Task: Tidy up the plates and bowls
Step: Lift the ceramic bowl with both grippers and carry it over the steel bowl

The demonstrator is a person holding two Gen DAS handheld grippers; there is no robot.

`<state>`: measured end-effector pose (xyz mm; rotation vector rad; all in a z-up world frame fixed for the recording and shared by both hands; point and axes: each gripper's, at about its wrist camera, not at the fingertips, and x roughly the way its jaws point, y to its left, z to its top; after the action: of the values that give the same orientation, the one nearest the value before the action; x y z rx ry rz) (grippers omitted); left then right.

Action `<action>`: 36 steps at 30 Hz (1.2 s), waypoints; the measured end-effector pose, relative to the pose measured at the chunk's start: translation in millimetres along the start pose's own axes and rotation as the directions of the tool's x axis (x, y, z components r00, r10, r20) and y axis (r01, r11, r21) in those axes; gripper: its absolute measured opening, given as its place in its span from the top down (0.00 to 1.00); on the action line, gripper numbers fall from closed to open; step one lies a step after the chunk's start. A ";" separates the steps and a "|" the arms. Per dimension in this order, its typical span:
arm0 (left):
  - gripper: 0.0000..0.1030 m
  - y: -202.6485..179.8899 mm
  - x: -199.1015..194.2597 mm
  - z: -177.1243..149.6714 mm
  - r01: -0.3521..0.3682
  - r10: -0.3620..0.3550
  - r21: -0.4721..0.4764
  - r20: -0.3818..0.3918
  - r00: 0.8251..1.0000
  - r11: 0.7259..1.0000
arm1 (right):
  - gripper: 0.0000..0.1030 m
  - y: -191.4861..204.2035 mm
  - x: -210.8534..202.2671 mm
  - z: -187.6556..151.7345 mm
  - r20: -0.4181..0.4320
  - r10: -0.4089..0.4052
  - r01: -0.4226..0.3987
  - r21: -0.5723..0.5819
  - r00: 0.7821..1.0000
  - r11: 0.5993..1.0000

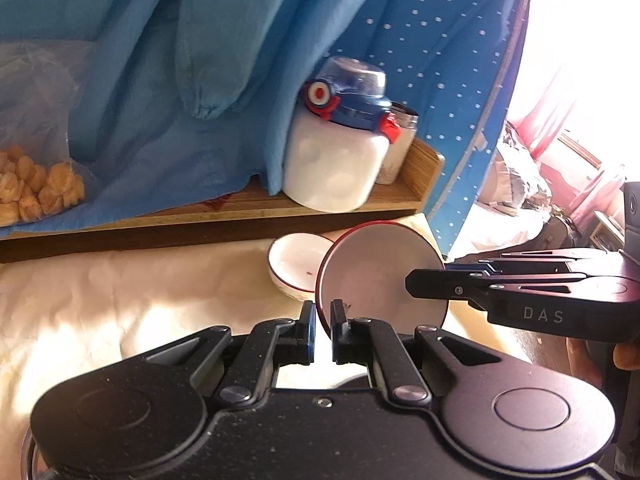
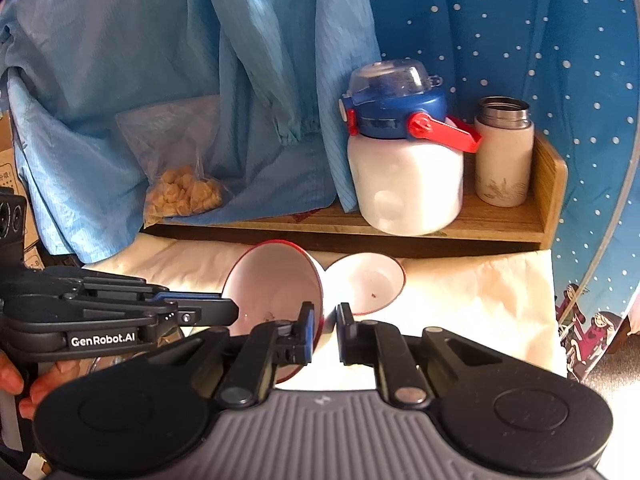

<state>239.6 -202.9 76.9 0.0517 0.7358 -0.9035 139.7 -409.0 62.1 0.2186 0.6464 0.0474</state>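
Two grippers, "DAS" right gripper (image 1: 412, 280) and "GenRobot.AI" left gripper (image 2: 236, 312), jaws both clamped on tilted bowl (image 1: 376, 280).

A white jug with a blue lid and red latch (image 2: 404, 168) stands on a wooden shelf (image 2: 500, 226) at the far side. Just to its right stands an open white flask (image 2: 504, 152). Left of the jug, a clear bag of golden snacks (image 2: 182, 196) rests against draped light-blue cloth (image 2: 168, 60). A cream cloth (image 2: 480, 304) covers the near surface.
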 end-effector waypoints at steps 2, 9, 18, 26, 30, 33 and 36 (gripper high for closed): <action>0.94 -5.0 -3.2 -2.3 0.007 -0.007 0.018 -0.002 1.000 1.000 | 0.87 0.1 -7.4 -3.3 0.003 -0.001 0.001 0.002 1.000 1.000; 0.93 -19.4 -12.9 -12.0 0.029 -0.028 0.067 -0.017 0.999 0.997 | 0.86 6.2 -30.8 -14.4 0.014 -0.012 0.012 -0.007 1.000 1.000; 0.93 -27.9 -26.3 -31.2 0.050 -0.045 0.110 -0.052 0.998 0.993 | 0.86 14.5 -46.3 -35.1 -0.032 -0.013 0.012 -0.011 0.999 1.000; 0.93 -27.3 -31.3 -48.4 0.056 -0.045 0.115 -0.094 0.995 0.992 | 0.86 20.5 -47.1 -51.0 -0.084 -0.002 0.003 0.001 0.996 1.000; 0.93 -23.5 -31.0 -54.5 0.054 -0.042 0.108 -0.113 0.993 0.993 | 0.86 23.2 -41.4 -55.6 -0.116 0.003 -0.002 0.008 0.993 1.000; 0.93 -19.9 -29.8 -57.8 0.057 -0.045 0.094 -0.130 0.991 0.994 | 0.86 23.4 -36.3 -58.0 -0.133 0.008 -0.007 0.012 0.991 1.000; 0.93 -18.0 -27.0 -60.3 0.058 -0.045 0.088 -0.148 0.988 0.994 | 0.86 23.7 -32.1 -59.7 -0.154 0.014 -0.012 0.013 0.988 1.000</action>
<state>182.2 -175.1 52.1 0.1826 0.8341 -0.9902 78.7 -378.2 39.9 0.2321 0.7990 0.0734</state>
